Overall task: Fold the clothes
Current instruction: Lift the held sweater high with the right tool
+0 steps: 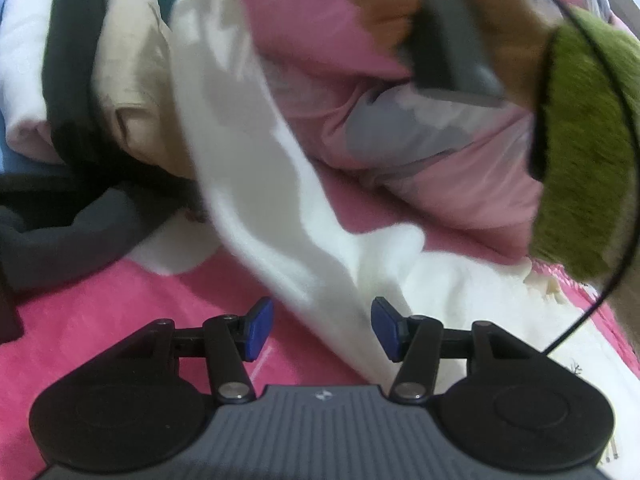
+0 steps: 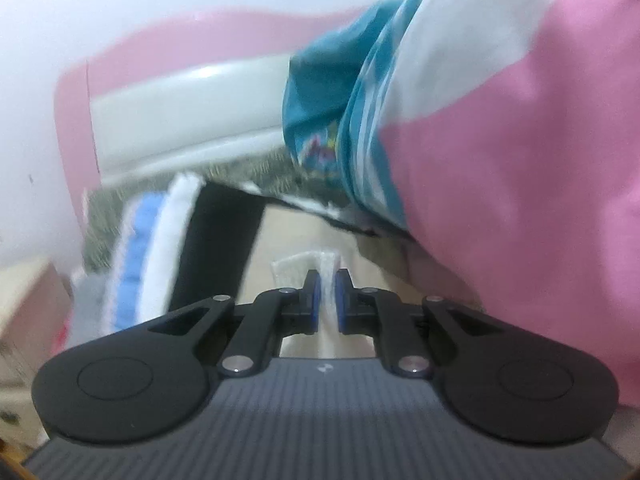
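Soft white cloth garment (image 1: 280,184) lies on fuzzy pink blanket (image 1: 100,312); matt black plastic tongs (image 1: 322,330).

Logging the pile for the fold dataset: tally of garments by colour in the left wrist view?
White cloth garment, stretched across the pink bed cover: 1
Beige garment: 1
Black garment: 1
Dark grey garment: 1
Total: 4; others too blurred.

The right claw (image 2: 328,300) pinches white cloth (image 2: 327,276) beside a pink garment (image 2: 520,200).
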`<state>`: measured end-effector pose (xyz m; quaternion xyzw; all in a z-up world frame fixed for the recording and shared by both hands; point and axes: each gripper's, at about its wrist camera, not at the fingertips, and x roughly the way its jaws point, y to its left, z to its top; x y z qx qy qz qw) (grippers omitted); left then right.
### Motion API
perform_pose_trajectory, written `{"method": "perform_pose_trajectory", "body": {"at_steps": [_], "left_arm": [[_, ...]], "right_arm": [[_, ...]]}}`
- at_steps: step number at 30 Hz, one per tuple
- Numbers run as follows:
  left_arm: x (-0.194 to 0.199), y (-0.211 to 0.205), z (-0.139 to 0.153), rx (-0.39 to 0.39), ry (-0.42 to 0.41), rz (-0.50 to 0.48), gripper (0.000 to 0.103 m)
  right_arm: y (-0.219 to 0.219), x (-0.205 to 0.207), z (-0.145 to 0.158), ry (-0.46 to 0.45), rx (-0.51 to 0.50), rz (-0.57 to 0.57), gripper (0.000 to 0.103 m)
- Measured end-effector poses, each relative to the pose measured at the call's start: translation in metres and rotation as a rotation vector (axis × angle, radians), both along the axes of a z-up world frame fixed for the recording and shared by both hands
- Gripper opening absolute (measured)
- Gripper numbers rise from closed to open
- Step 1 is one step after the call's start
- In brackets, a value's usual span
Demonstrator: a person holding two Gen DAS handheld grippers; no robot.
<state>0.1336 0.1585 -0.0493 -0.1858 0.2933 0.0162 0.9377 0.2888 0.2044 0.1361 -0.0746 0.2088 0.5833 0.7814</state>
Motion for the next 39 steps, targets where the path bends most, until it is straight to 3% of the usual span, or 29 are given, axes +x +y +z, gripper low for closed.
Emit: {"method": "perform_pose_trajectory", "body": {"at_steps": [5, 10, 12, 17, 21, 25, 31, 35, 39], "left_arm": [[0.000, -0.002, -0.003, 0.004, 0.018, -0.001, 0.055], [-0.002, -0.002, -0.004, 0.000, 0.021, 0.008, 0.055], [-0.001, -0.002, -0.004, 0.000, 0.019, 0.018, 0.055], [-0.003, 0.003, -0.004, -0.009, 0.011, 0.058, 0.057], [-0.006, 0.005, -0.005, -0.021, 0.008, 0.084, 0.058], [-0.007, 0.006, -0.005, -0.030, 0.008, 0.095, 0.058], [-0.013, 0.007, -0.001, -0.034, -0.013, 0.084, 0.058], [-0.017, 0.007, 0.002, -0.035, -0.030, 0.065, 0.058], [-0.021, 0.006, 0.005, -0.037, -0.046, 0.047, 0.058]], "right_arm": [[0.016, -0.002, -0.005, 0.027, -0.037, 0.005, 0.012], [0.003, -0.013, 0.018, 0.037, 0.016, 0.017, 0.031], [0.003, -0.022, 0.028, 0.010, -0.013, 0.018, 0.044], [0.017, -0.041, 0.026, -0.062, -0.130, 0.001, 0.052], [0.038, -0.041, 0.010, -0.061, -0.213, -0.038, 0.052], [0.049, -0.031, -0.001, -0.021, -0.228, -0.073, 0.049], [0.047, -0.013, -0.011, 0.085, -0.198, -0.099, 0.034], [0.047, -0.016, -0.010, 0.095, -0.180, -0.069, 0.010], [0.037, -0.022, -0.003, 0.077, -0.173, -0.057, 0.009]]}}
